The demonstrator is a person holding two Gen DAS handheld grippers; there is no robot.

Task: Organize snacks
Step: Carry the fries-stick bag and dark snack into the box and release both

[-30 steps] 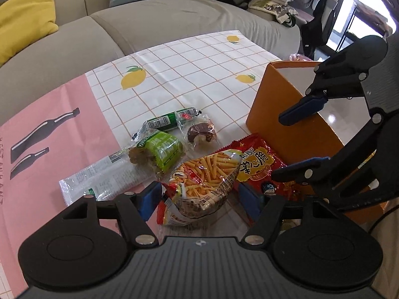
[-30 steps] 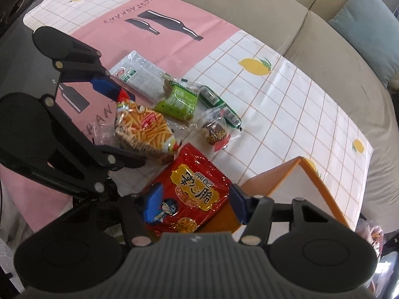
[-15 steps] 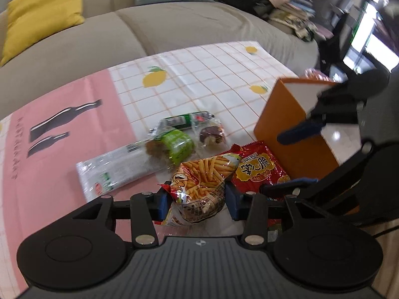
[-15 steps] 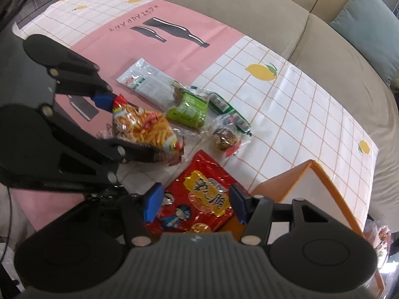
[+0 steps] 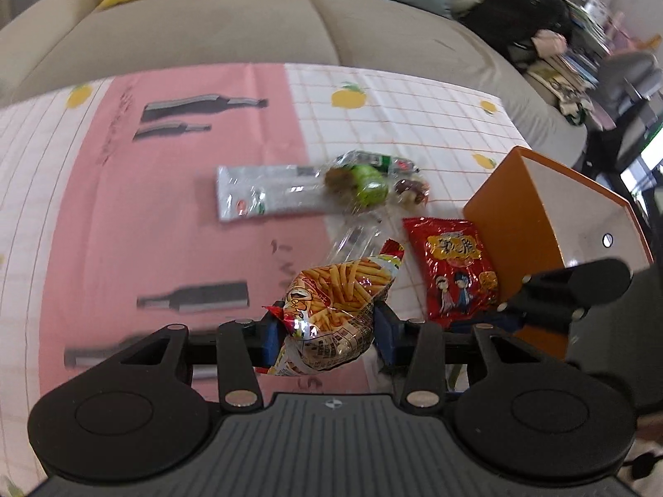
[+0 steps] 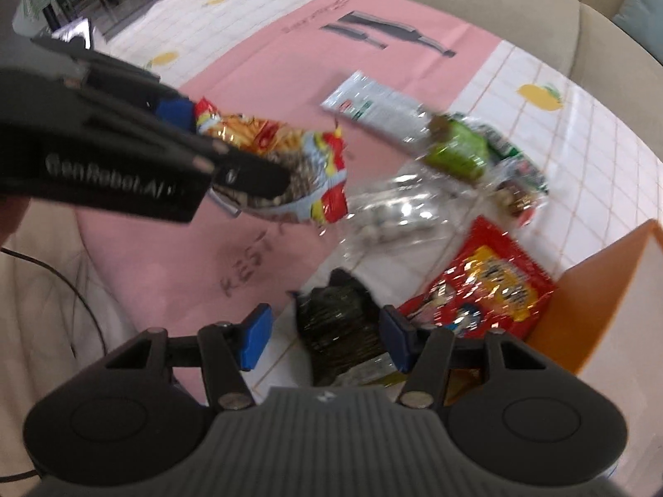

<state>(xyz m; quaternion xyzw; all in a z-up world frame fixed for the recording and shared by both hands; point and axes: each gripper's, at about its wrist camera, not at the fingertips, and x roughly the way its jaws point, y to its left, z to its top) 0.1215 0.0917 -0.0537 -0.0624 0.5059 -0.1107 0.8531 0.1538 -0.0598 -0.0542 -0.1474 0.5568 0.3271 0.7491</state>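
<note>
Crinkly foil fries bag (image 5: 331, 310) sits pinched between the left gripper (image 5: 327, 337) pads, lifted off the pink-and-checked tablecloth (image 5: 186, 207); right gripper (image 6: 323, 337) jaws, just narrowing, straddle a dark glossy packet (image 6: 339, 327) without pressing; a red foil pouch (image 5: 456, 269) lies flat against the orange box (image 5: 518, 215) near the table's edge.

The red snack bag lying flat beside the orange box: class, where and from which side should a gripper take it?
Grip the red snack bag across its narrow width near the free end away from the orange box, coming from above. It lies flat on the tablecloth with one long edge against the box, so a side approach is blocked.
</note>
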